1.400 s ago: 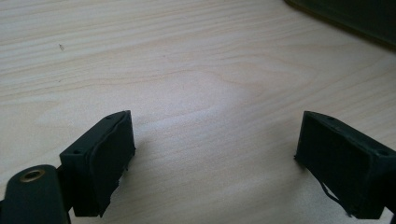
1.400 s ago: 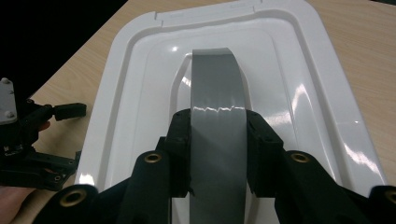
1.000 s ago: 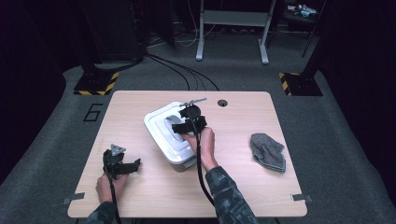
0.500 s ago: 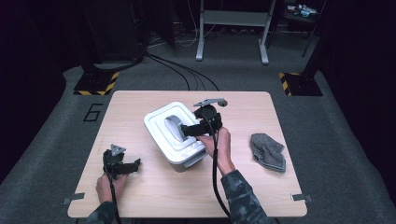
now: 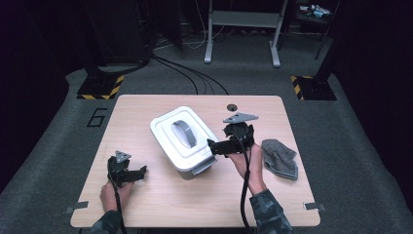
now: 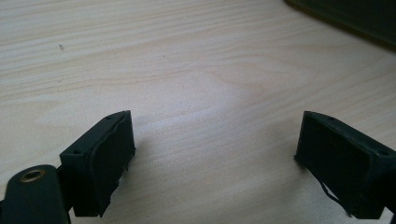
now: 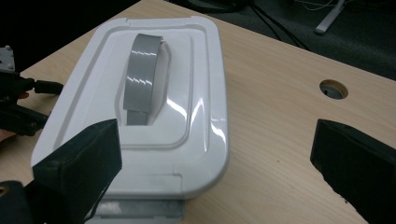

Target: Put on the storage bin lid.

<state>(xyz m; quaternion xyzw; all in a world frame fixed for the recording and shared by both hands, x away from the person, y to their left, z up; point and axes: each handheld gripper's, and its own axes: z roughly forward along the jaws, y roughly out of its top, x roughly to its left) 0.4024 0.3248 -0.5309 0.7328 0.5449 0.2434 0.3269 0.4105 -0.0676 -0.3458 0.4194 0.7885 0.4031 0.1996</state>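
high view: white box [image 5: 184, 140] in the middle of the table [image 5: 146, 105], lid on, grey handle [image 5: 184, 133] arched over the lid's sunken centre. right hand-held gripper [image 5: 214, 146] just beside the box's right near corner, jaws apart, holding nothing. left hand-held gripper [image 5: 140, 171] at the near left, well apart from the box, also spread and empty. grey cloth [image 5: 279, 158] lying at the right. painted "6" [image 5: 98, 117] readable on the floor to the left of the table.

left gripper view: bare wood between two wide-set jaws.

right gripper view: glossy hard plastic lid, likely stiff, light and slippery at the smooth rim; best taken by the grey handle [image 7: 141, 77], which offers a narrow band to pinch. no brand or label legible on the box.
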